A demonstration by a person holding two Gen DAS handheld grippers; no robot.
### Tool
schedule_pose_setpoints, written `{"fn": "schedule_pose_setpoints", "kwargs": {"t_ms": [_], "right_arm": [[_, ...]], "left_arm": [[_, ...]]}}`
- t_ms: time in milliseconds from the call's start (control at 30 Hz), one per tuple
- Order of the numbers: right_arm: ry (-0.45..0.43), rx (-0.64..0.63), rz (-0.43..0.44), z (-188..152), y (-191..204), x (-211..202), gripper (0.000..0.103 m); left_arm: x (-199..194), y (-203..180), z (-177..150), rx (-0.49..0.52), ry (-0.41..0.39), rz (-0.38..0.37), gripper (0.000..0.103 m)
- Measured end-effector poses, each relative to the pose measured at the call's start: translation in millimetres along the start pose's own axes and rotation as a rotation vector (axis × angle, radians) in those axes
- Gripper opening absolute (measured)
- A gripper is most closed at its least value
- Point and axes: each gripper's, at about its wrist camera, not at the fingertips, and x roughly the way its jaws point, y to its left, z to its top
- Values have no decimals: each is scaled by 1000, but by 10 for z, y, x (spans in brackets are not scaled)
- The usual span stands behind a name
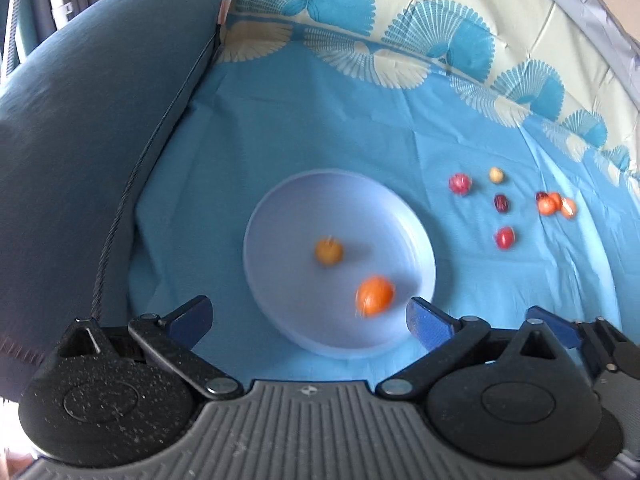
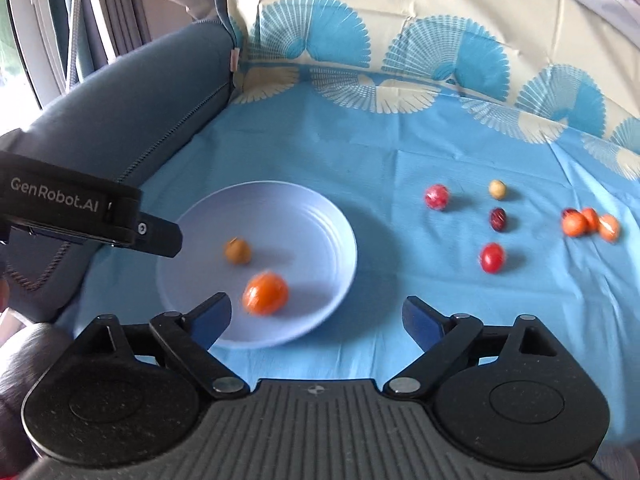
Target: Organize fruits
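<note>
Right wrist view: the right hand-held gripper stands wide and empty above the plate's near rim; an orange fruit lies inside. Open blue tablecloth separates plate and loose fruits. The left hand-held gripper, jaws wide, reads "GenRobot.AI".

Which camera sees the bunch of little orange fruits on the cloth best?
The right wrist view. There the orange cluster sits clear of the picture's edge, so separate fruits can be told apart. The left wrist view shows the same cluster smaller, blurrier and squeezed toward the right edge.
</note>
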Motion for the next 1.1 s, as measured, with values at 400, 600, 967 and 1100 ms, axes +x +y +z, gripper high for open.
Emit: {"fn": "schedule_pose_setpoints", "kwargs": {"t_ms": [400,600,967,1100], "right_arm": [[-115,-4,45,-271,248,-1032,102],[-165,-11,43,-383,316,-1324,102],[-222,-16,17,-489,345,-1622,102],[-233,-20,16,-498,368,-1658,102]], "left_arm": [[-823,-29,-668,-18,-65,60,103],[-1105,-55,-874,-20,-115,83,103],[-1357,-171,-994,7,-171,95,103],[-1390,-164,-1005,6,-177,96,103]]}}
